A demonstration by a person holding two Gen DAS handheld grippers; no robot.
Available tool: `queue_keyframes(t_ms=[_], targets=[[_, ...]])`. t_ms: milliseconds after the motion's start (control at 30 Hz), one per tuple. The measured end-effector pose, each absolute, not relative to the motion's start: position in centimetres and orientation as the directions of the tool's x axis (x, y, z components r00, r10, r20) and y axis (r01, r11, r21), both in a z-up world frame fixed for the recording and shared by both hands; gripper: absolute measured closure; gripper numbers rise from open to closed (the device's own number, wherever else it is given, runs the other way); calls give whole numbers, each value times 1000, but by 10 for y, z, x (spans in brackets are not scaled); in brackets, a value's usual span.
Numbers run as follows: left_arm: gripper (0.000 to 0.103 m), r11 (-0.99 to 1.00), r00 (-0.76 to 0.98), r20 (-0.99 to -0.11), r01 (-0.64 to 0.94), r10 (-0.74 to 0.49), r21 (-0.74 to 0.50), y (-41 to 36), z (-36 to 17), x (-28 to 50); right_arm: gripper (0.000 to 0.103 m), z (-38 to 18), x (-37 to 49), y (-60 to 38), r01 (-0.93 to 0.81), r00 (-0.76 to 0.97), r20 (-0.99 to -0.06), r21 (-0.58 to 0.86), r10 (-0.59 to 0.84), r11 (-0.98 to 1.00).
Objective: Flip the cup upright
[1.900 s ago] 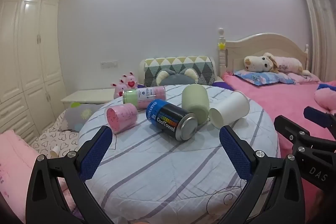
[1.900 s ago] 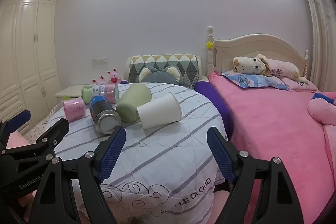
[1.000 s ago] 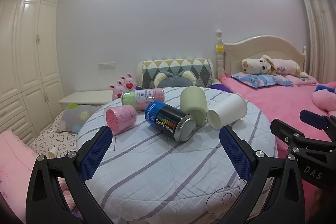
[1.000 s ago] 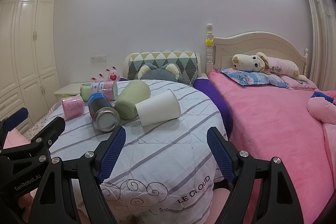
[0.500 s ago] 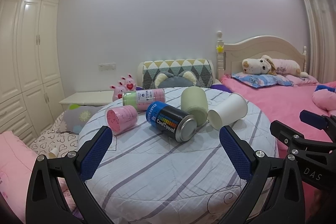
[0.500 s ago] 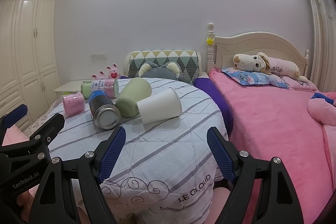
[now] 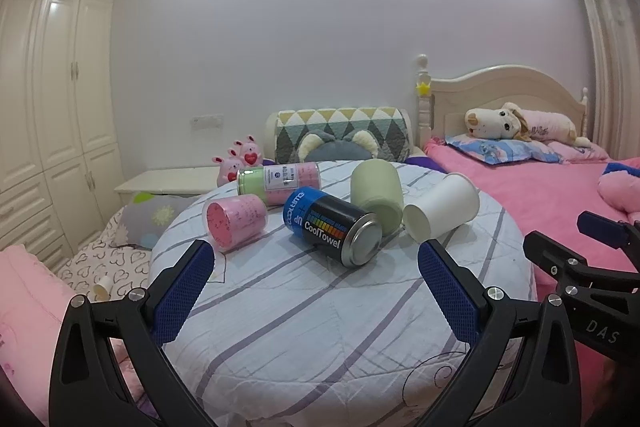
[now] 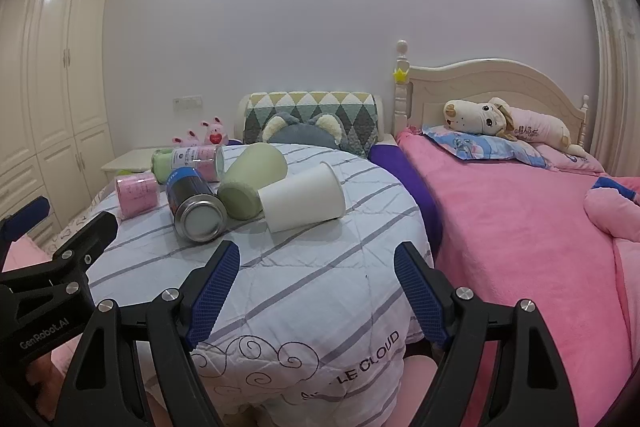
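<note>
A white paper cup lies on its side on the round table with the striped cloth; it also shows in the right wrist view. A pale green cup lies on its side just left of it, also in the right wrist view. My left gripper is open and empty, short of the objects. My right gripper is open and empty, near the table's front right, below the white cup.
A blue and black CoolTowel can, a pink canister and a green and pink canister lie on the table left of the cups. A pink bed is to the right. A nightstand and wardrobes are at left.
Both grippers have drifted slightly; the views shift a little. The objects on the table have not moved and both grippers stay open.
</note>
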State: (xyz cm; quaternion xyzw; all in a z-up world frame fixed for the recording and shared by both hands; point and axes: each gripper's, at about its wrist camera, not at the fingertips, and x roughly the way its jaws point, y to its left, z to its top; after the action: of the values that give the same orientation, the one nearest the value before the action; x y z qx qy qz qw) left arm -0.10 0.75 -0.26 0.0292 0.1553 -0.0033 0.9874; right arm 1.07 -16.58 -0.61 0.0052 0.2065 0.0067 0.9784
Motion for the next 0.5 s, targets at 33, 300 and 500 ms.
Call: queue_keyframes(t_ms=[33, 300, 500], targets=[[0, 998, 950, -311, 16, 2, 57, 8, -3, 1, 22, -6, 11, -166, -12, 914, -405, 11, 15, 1000], [0, 998, 945, -326, 18, 2, 56, 9, -7, 7, 22, -9, 18, -162, -15, 904, -427, -1, 13, 1000], [0, 998, 939, -344, 16, 4, 56, 13, -10, 15, 22, -13, 29, -156, -24, 891, -454, -12, 16, 1000]])
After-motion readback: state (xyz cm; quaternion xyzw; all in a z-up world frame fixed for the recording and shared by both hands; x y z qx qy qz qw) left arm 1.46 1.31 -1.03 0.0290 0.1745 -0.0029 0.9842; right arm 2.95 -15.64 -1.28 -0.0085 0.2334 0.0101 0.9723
